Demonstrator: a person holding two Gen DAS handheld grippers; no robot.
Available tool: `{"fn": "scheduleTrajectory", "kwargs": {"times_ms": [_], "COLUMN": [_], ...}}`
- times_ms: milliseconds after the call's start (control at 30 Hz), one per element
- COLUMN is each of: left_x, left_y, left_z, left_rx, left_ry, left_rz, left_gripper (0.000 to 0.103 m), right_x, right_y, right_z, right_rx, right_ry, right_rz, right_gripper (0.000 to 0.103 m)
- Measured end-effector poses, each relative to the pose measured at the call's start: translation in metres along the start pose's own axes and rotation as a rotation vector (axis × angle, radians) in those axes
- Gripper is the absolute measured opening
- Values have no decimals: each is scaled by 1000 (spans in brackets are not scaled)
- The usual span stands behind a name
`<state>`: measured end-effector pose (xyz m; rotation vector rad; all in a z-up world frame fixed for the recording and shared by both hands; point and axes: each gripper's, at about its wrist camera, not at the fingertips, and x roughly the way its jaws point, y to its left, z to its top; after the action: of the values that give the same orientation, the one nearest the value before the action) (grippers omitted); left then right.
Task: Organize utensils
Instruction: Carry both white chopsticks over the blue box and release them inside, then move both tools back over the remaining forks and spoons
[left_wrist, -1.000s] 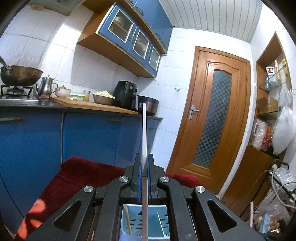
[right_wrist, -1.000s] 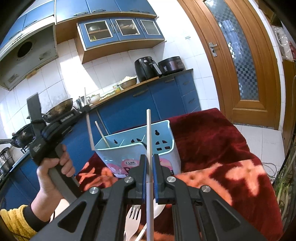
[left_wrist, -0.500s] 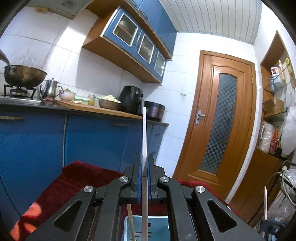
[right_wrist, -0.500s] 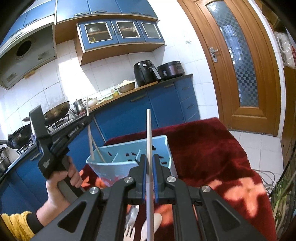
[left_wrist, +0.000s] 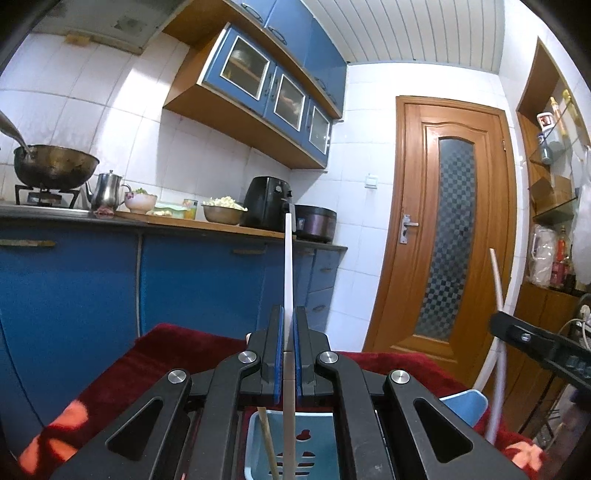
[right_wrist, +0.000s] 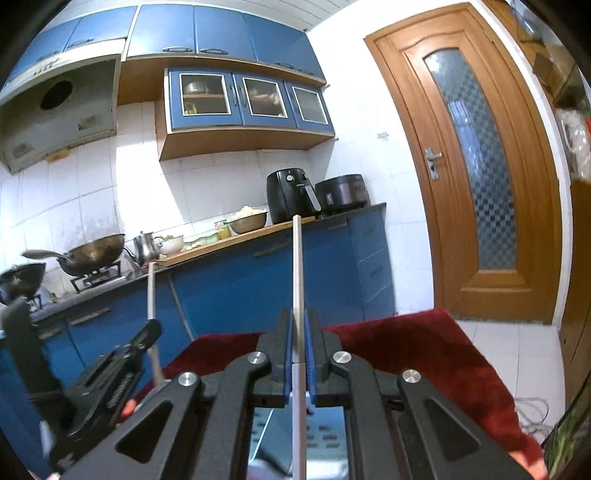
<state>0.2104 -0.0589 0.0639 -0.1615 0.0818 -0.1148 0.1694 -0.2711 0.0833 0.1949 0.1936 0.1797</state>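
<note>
Left gripper (left_wrist: 288, 314) clamped on white chopstick (left_wrist: 288, 266), stick upright, lower end over light blue utensil holder (left_wrist: 321, 450) on red cloth (left_wrist: 122, 373). Wooden chopstick (left_wrist: 266, 439) leans inside holder, just left of white one. Right gripper (right_wrist: 299, 317) closed on second white chopstick (right_wrist: 297, 266), upright, above holder (right_wrist: 325, 432). Far: blue cabinets (right_wrist: 236, 284); far right: wooden door (right_wrist: 476, 158).

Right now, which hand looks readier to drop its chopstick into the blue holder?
Probably left: the left tongs grip a chopstick whose lower end already sits inside the holder. Both are over it.
</note>
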Motion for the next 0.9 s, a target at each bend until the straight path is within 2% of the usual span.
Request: {"fn": "scheduleTrajectory", "kwargs": {"times_ms": [200, 400, 467, 500, 533, 633, 900], "left_x": [2, 1, 1, 1, 0, -4, -28], "left_y": [1, -2, -3, -3, -4, -7, -9], "left_z": [-5, -5, -4, -2, -1, 1, 8], "left_rx": [1, 7, 8, 7, 6, 13, 27], "left_ry": [9, 28, 45, 54, 60, 76, 119], "left_rz": [1, -13, -29, -38, -42, -55, -83], "left_gripper": [5, 5, 6, 11, 17, 25, 26], "right_x": [20, 19, 16, 14, 11, 3, -27], "right_y": [-3, -4, -4, -3, -2, 3, 12], "right_z": [-15, -26, -26, -26, -26, -23, -11], "right_rx": [-41, -57, -58, -65, -75, -90, -71], "right_ry": [25, 84, 96, 98, 97, 91, 72], "right_rz": [-16, 2, 10, 10, 7, 6, 19], "right_gripper": [8, 8, 8, 9, 11, 16, 27]}}
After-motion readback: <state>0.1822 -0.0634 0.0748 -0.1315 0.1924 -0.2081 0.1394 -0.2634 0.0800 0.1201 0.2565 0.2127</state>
